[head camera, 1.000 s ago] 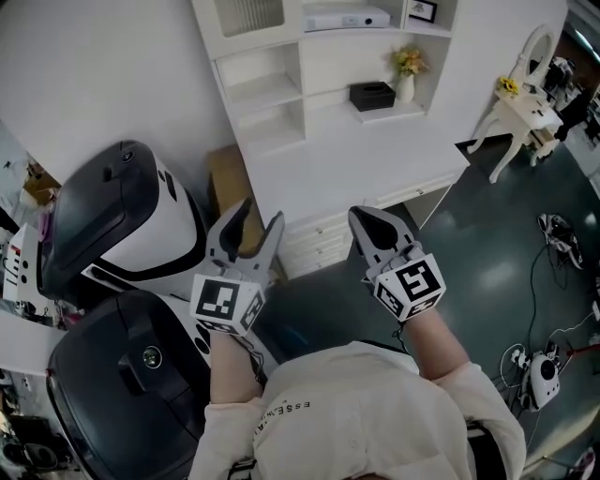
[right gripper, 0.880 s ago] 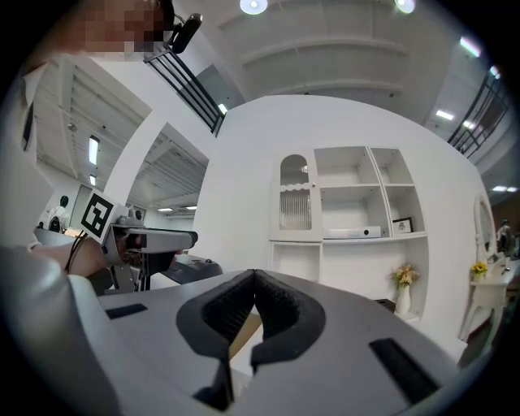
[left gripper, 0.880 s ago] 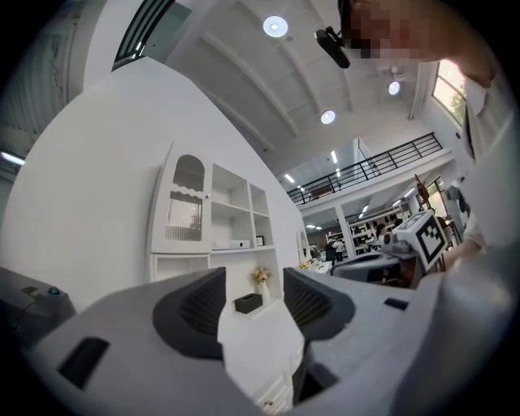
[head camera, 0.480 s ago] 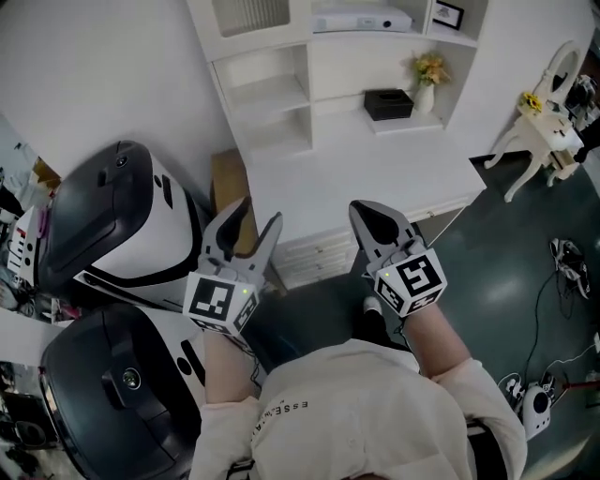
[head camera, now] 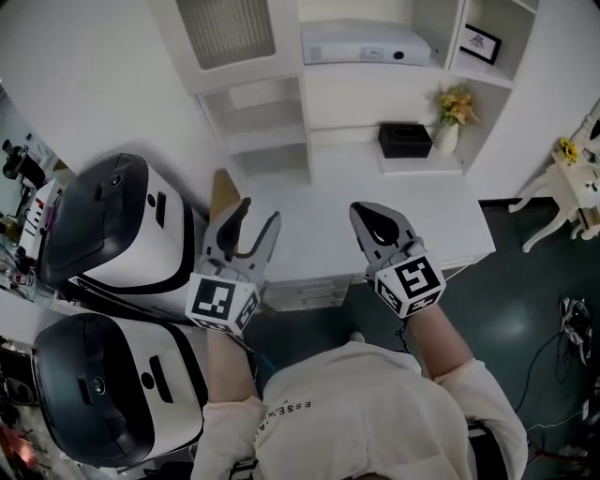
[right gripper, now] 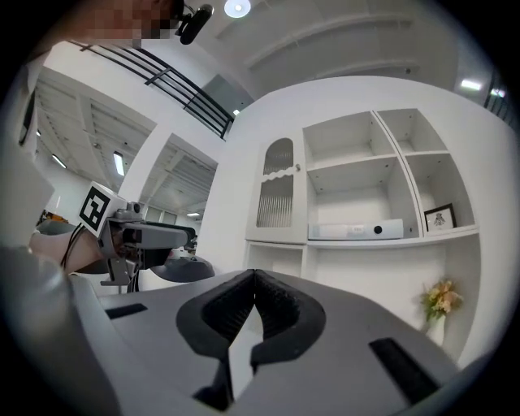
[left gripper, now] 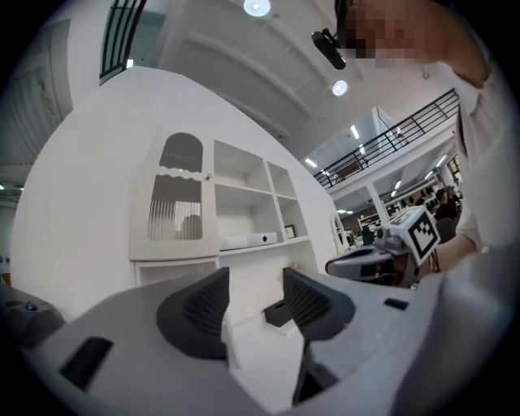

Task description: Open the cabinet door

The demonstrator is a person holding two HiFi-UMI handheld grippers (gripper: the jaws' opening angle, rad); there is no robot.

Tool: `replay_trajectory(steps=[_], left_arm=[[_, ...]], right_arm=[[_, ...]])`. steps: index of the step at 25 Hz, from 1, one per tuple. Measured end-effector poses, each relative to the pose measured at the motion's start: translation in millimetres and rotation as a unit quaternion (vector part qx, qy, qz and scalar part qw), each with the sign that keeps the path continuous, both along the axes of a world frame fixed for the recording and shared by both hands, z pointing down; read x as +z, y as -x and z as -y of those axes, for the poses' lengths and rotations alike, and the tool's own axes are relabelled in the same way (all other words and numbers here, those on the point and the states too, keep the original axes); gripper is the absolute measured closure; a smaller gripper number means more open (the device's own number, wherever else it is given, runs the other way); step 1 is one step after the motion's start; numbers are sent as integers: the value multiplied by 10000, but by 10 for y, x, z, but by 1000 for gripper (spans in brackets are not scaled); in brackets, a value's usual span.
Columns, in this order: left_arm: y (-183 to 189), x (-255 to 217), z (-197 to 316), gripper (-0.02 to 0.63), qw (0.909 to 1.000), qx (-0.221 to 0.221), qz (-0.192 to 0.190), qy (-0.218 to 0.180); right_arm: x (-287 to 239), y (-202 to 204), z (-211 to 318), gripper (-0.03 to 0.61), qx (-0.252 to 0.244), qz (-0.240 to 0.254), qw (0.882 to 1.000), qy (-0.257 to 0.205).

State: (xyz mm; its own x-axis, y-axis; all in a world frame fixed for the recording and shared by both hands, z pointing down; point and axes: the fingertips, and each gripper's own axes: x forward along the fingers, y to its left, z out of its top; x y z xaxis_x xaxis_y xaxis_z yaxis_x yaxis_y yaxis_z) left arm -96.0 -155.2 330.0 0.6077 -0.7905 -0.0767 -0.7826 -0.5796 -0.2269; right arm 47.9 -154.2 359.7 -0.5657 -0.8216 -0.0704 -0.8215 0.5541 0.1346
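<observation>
White-painted wood around a ribbed glass pane, the cabinet door (head camera: 225, 28) sits at the upper left of the shelf unit. It looks flush with its frame, so I read it as shut. Its small knob (right gripper: 297, 168) shows on the door's right edge in the right gripper view.

Neither tool touches the door. The left gripper (head camera: 260, 214) hangs well below it, over the desk top (head camera: 319, 225), with its jaws spread and nothing between them. Its own view looks past the pads to the shelves, with the door up and to the left. The right gripper (head camera: 367, 217) is also well below the door and further to its right, with its jaws pinched tip to tip on nothing.

A flat white device (head camera: 366, 42) lies on the shelf just right of the door. A black box (head camera: 405, 139) stands lower and further right of the door, beside a vase of flowers (head camera: 448, 131).

As I judge it, none of the task is done; at most the approach has begun. One gripper has yet to rise to the knob, close on it and swing the door outward. If the right gripper is used, its jaws must part first. With the knob on the door's right edge, the hinges are probably on its left, so the pull would arc out and to the left.
</observation>
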Motion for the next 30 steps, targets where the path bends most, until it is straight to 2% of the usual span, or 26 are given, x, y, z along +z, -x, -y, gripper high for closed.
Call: replay_trajectory(steps=[6, 11, 17, 24, 30], left_arm=[[-512, -47, 441, 413, 9996, -252, -88, -53], [-790, -127, 764, 413, 9994, -337, 14, -109], [-838, -523, 1316, 414, 9977, -476, 190, -451], [-833, -1158, 1991, 414, 9948, -427, 276, -880], [-820, -1818, 2410, 414, 9880, -338, 308, -1474]], right_arm=[[-118, -512, 547, 563, -290, -103, 9995, -92], [-246, -717, 931, 563, -456, -14, 9988, -171], [-514, -708, 1353, 563, -557, 0, 9976, -420], [-789, -633, 1869, 563, -500, -107, 9971, -569], [-1027, -555, 2233, 563, -348, -258, 9959, -799]])
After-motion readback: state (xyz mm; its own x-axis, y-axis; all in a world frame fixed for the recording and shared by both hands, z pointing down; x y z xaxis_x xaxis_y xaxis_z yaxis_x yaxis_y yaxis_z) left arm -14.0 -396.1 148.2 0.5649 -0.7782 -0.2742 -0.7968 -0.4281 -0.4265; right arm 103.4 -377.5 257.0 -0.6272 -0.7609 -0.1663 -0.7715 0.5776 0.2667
